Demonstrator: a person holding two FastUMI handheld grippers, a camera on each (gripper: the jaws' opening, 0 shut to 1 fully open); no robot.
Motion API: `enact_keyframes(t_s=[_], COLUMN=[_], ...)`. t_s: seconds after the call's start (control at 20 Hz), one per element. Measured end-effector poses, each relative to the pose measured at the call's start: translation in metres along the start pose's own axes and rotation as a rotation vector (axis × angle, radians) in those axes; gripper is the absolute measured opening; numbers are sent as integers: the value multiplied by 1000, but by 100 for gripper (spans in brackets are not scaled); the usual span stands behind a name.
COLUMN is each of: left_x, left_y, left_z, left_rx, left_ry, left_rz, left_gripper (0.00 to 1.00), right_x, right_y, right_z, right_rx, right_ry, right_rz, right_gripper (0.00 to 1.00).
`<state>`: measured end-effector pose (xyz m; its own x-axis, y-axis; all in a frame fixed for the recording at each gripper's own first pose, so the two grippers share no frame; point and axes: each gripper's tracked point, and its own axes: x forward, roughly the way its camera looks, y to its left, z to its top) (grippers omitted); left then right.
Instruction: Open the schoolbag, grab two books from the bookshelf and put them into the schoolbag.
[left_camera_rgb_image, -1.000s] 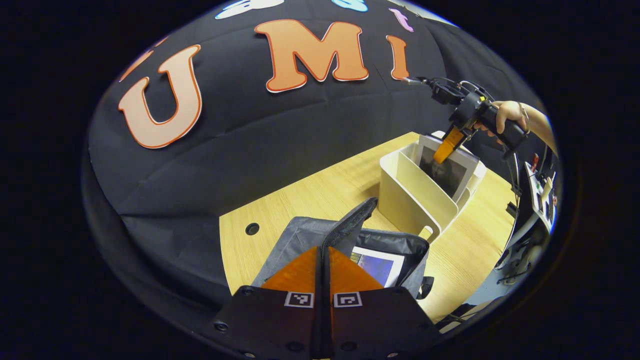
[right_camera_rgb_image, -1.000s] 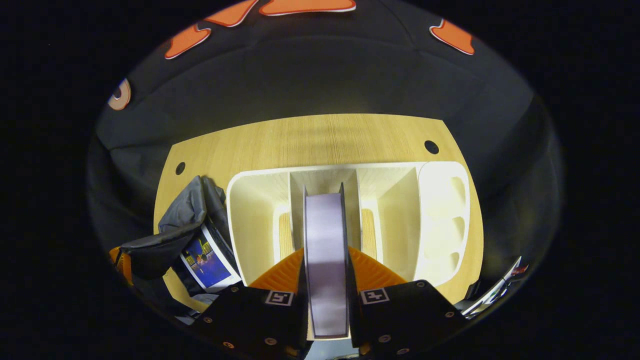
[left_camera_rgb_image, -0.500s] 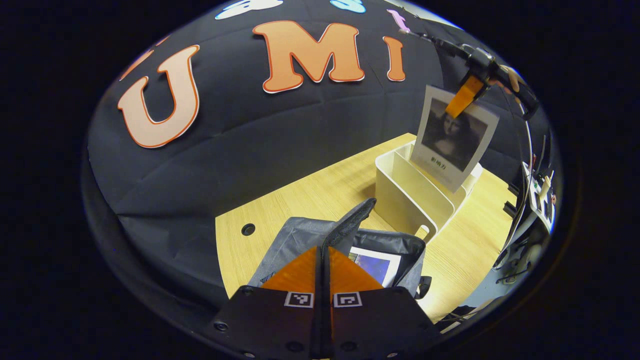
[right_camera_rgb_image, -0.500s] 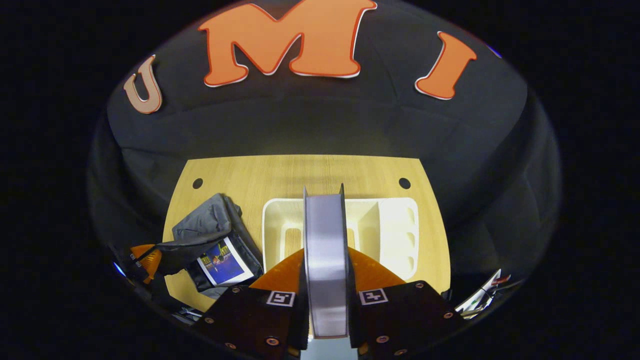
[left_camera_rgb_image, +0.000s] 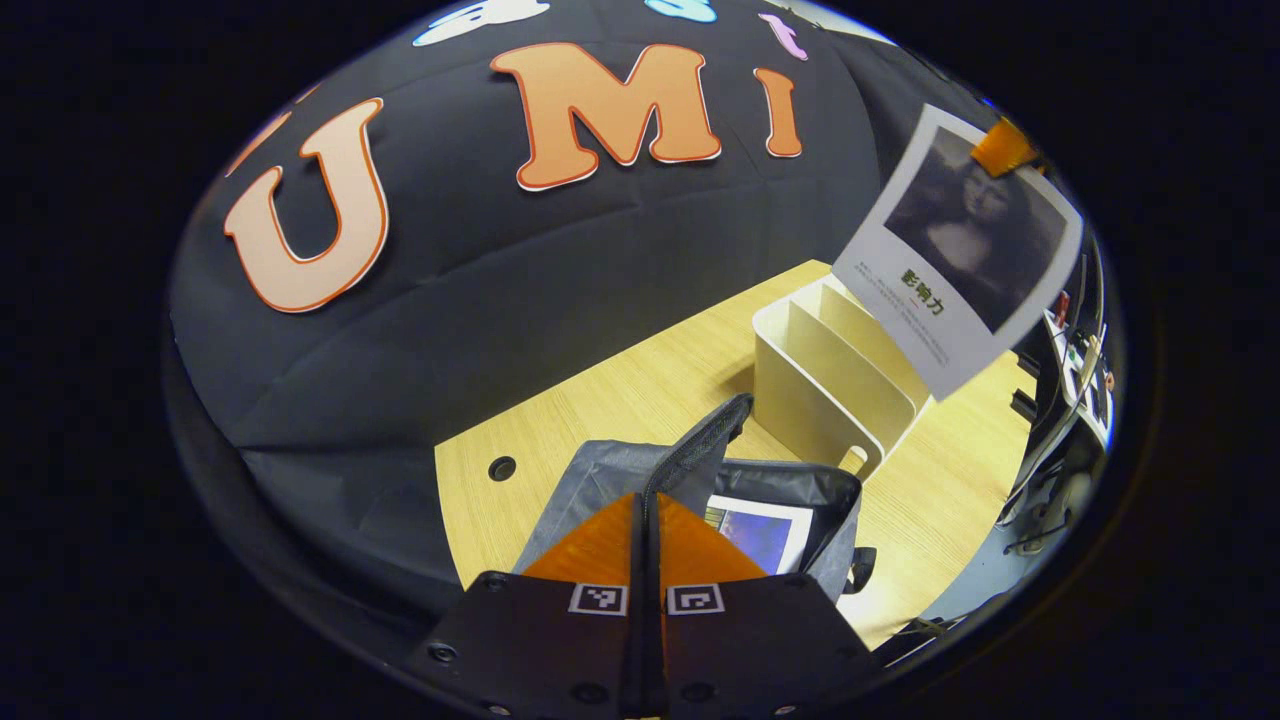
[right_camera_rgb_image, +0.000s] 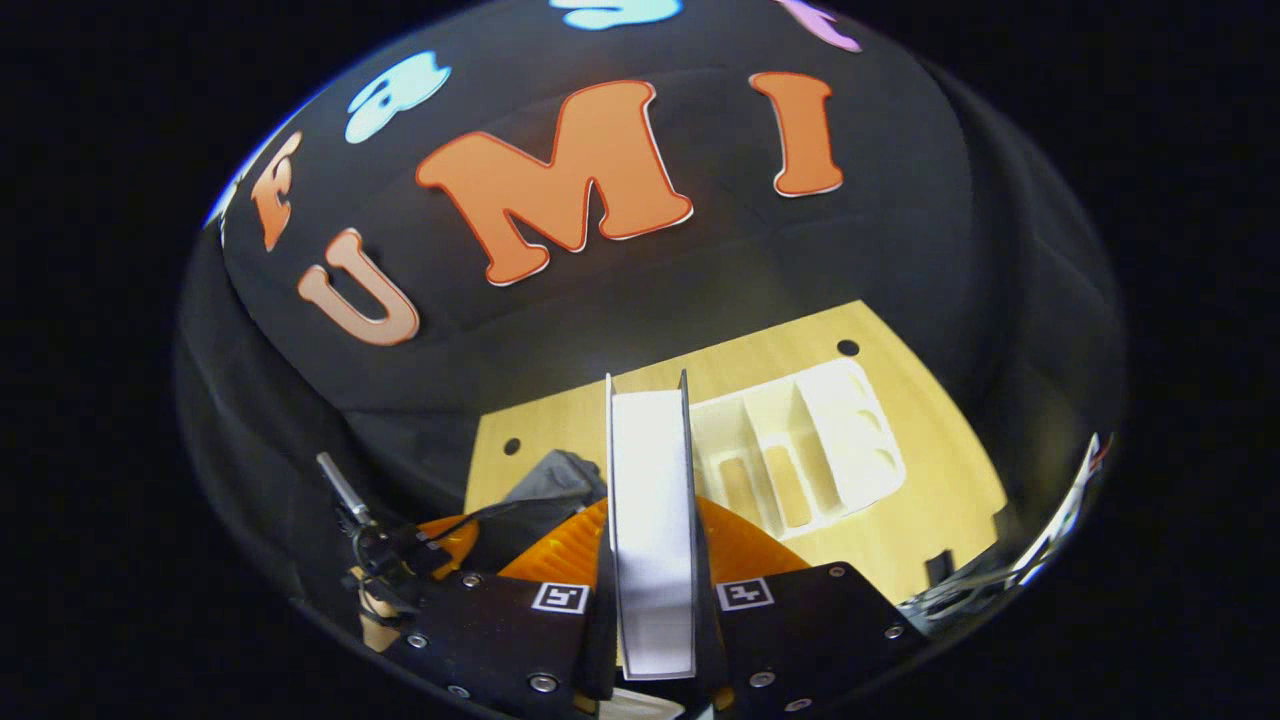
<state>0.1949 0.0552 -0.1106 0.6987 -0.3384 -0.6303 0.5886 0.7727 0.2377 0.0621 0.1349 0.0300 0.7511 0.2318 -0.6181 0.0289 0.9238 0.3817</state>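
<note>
Grey schoolbag (left_camera_rgb_image: 620, 470), white bookshelf (left_camera_rgb_image: 830, 385), pale wood-grain table (left_camera_rgb_image: 600, 400).

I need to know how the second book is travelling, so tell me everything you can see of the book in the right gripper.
The book is a thin, white-covered volume with a dark portrait picture and a line of print on its front. The right gripper is shut on it near one edge, its pale page block showing between the fingers. It hangs tilted in the air above the white bookshelf, clear of it.

Grey schoolbag (left_camera_rgb_image: 700, 480) open just ahead of left gripper (left_camera_rgb_image: 645, 530), blue-covered book (left_camera_rgb_image: 755, 530) inside. Portrait-cover book (left_camera_rgb_image: 955, 245) hangs tilted, clamped in right gripper (right_camera_rgb_image: 650, 530), above white bookshelf (left_camera_rgb_image: 830, 385).
</note>
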Motion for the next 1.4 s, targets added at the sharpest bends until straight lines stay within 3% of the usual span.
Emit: enact_keyframes(t_s=[0.25, 0.6, 0.75, 0.9, 1.4], left_x=[0, -1, -2, -6, -19], left_y=[4, 7, 7, 8, 0], left_z=[8, 18, 21, 25, 37], left_rx=[30, 79, 90, 93, 132], left_ry=[-2, -4, -14, -27, -61], left_rz=[1, 25, 29, 36, 30], left_gripper=[0, 0, 0, 0, 1], right_x=[24, 104, 143, 177, 248], right_y=[-2, 13, 14, 25, 73], right_z=[-79, -181, -214, -221, -223], right_rx=[276, 614, 730, 813, 877], right_ry=[-10, 34, 39, 7, -46], right_rz=[149, 325, 351, 371, 344], right_gripper=[31, 31, 31, 31, 31])
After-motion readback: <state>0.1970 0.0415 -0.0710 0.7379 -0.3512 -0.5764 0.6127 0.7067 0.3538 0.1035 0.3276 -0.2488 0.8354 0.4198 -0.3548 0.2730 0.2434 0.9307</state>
